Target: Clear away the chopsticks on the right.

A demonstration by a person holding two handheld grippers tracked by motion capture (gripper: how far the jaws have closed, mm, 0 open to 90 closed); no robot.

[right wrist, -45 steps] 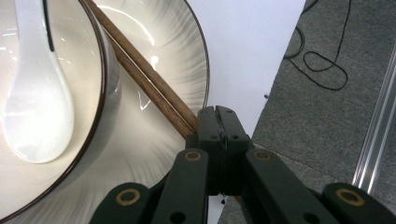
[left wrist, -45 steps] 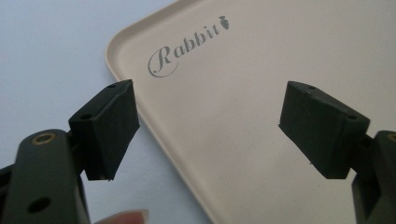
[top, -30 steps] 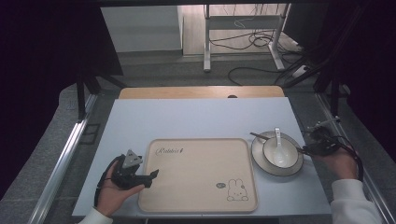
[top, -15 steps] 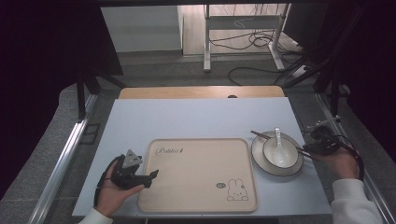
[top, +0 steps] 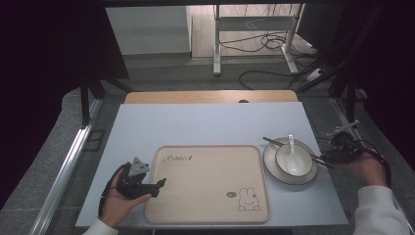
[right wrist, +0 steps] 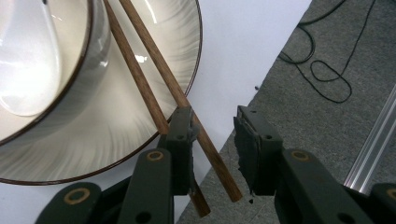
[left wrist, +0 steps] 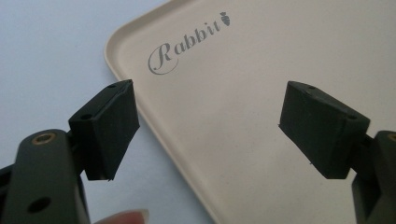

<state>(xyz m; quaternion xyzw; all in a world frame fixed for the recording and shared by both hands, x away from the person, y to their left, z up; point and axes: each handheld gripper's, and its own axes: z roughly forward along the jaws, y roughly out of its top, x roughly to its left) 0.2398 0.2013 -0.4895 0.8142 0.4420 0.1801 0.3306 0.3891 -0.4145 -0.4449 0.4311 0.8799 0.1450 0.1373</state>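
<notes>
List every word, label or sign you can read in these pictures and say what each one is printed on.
"Rabbit", in grey script with a small carrot drawn after it: printed near one corner of the beige tray.
A rabbit drawing with a small dark mark beside it, on the tray's opposite corner in the high view: the mark is too small to read.
Nothing readable on the plate, bowl, spoon or chopsticks.

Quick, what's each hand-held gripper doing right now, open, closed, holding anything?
Left hand-held gripper: open wide, holding nothing, over the tray's edge.
Right hand-held gripper: open, jaws around one of the chopsticks, not yet clamped.
</notes>
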